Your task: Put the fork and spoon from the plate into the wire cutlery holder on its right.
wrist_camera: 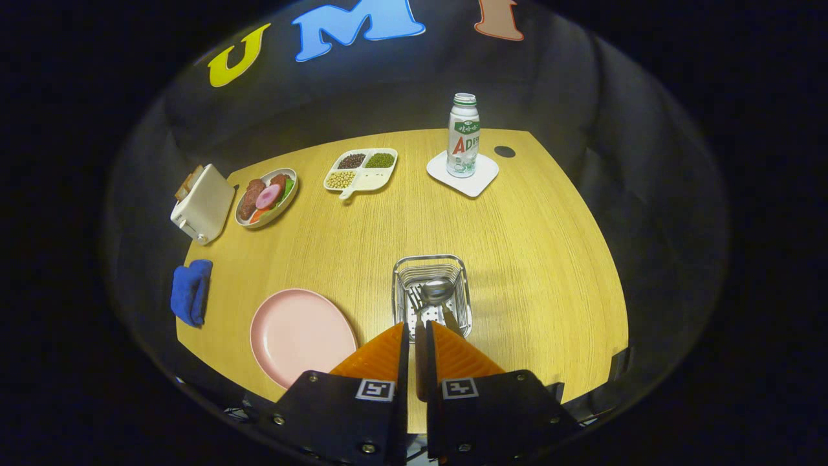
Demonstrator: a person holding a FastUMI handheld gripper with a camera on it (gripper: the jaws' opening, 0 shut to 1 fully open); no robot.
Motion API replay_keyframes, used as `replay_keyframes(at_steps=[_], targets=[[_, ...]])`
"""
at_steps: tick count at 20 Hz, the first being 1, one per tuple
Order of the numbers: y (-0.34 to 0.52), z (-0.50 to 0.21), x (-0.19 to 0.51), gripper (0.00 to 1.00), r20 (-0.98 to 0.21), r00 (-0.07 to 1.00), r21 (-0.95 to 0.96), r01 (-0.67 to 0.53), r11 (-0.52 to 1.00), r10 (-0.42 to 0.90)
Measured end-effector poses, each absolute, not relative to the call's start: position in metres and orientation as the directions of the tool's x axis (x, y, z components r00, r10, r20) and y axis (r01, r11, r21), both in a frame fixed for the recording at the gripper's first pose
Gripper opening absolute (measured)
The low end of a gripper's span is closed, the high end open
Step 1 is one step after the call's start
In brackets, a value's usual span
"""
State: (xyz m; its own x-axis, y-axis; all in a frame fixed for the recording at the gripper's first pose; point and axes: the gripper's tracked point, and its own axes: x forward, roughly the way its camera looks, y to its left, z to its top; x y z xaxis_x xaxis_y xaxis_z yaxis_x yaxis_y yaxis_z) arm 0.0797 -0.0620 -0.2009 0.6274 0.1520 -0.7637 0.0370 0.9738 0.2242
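Gripper (419, 330) hangs right over the near end of the wire cutlery holder (431, 294), fingers almost closed w/ a thin handle in the slit between them, prob the spoon (437, 290), whose bowl sits inside the holder. Fork (416, 299) tines show in there too, beside it. Pink plate (301, 335) just left of the holder, bare. Bottle (464, 135) on a white coaster (462, 173) well beyond.

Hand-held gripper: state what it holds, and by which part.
The hand-held gripper grips the spoon by its handle, bowl end down in the wire cutlery holder.
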Motion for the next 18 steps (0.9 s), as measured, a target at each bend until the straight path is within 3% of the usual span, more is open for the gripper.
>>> replay_keyframes(at_steps=[9, 18], targets=[[-0.055, -0.179, 0.105, 0.12, -0.638, 0.758, 0.228, 0.015, 0.974, 0.138], [-0.066, -0.044, 0.121, 0.12, -0.286, 0.957, 0.179, 0.007, 0.984, 0.046]])
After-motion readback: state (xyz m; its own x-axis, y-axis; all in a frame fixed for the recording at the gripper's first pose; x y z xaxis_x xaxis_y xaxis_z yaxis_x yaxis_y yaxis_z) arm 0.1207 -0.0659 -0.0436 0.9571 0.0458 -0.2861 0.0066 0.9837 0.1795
